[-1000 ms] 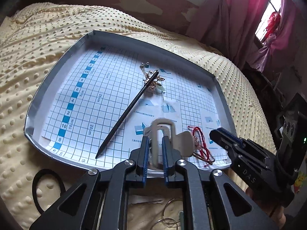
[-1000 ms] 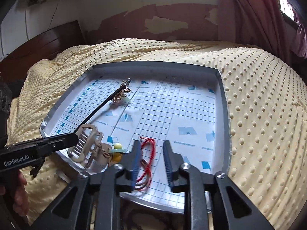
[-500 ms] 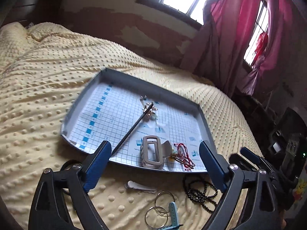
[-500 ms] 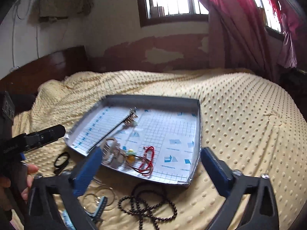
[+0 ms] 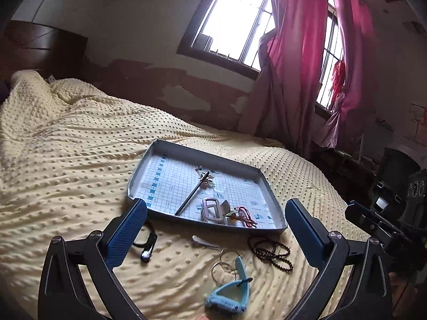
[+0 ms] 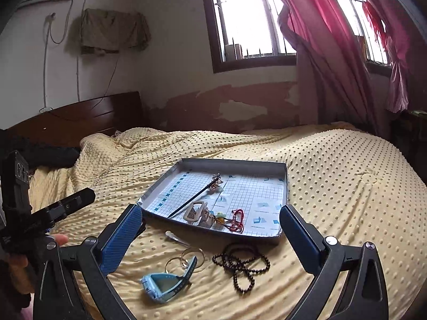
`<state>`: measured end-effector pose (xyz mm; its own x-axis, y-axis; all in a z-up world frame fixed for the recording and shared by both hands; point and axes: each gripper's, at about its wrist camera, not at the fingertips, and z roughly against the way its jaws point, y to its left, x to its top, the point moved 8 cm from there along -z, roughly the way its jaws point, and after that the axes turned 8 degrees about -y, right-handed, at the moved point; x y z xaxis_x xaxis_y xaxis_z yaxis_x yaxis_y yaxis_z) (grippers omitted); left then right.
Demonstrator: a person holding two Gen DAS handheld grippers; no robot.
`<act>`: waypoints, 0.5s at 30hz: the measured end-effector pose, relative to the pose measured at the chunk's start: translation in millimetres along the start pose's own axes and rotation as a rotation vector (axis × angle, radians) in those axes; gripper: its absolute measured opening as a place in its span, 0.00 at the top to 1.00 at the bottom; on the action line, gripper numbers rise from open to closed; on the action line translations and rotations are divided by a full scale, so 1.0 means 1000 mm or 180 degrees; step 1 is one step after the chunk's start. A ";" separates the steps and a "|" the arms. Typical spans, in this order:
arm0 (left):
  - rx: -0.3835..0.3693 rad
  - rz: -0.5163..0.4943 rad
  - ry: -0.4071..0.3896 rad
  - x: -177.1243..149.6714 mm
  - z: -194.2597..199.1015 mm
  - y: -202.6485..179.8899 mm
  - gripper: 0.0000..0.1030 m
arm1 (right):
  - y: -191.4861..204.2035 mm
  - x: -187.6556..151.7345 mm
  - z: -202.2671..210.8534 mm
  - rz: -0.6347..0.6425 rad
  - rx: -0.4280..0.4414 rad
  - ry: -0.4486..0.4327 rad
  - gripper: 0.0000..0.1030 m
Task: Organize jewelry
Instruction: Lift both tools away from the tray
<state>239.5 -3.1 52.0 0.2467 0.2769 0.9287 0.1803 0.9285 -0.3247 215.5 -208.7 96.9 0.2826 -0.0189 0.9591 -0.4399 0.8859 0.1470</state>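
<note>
A grey tray [image 5: 138, 176] with a grid sheet lies on the bed. It holds a black hair stick [image 5: 190, 196], a beige hair claw [image 5: 213, 210] and a red cord bracelet [image 5: 245, 214]. On the blanket in front lie a dark bead necklace [image 6: 240, 264], a blue watch [image 6: 165, 285], thin hoops [image 6: 186, 258], a silver clip [image 6: 174, 237] and a black hair tie [image 5: 149, 236]. My left gripper [image 5: 216, 203] hangs wide open above the tray's near edge, holding nothing. My right gripper [image 6: 210, 210] is wide open too, back from the tray [image 6: 157, 189].
The yellow dotted blanket [image 5: 66, 186] covers the whole bed, with a dark wooden headboard [image 6: 80, 117] at the far left. Pink curtains [image 5: 299, 66] and barred windows stand behind the bed. A person's hand [image 6: 16, 261] holds the left gripper's handle.
The left gripper let go of the beige hair claw, which now lies in the tray. Both grippers opened wide and drew back and up from the tray.
</note>
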 end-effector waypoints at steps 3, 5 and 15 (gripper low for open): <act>0.0044 -0.0081 -0.0054 -0.005 0.023 -0.002 0.02 | 0.008 -0.007 0.017 0.0048 0.0000 -0.0032 0.00; 0.0056 -0.0140 -0.0077 -0.010 0.037 -0.004 0.02 | 0.014 -0.013 0.027 0.0095 0.0004 -0.0050 0.00; 0.0277 -0.0250 -0.0098 -0.038 0.079 0.002 0.02 | 0.028 -0.047 0.054 0.0230 -0.0143 0.0035 0.00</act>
<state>155.7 8.0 30.0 0.2054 0.2086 0.9562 0.1144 0.9652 -0.2351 144.2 -208.3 68.6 0.2609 0.0506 0.9640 -0.4209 0.9047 0.0664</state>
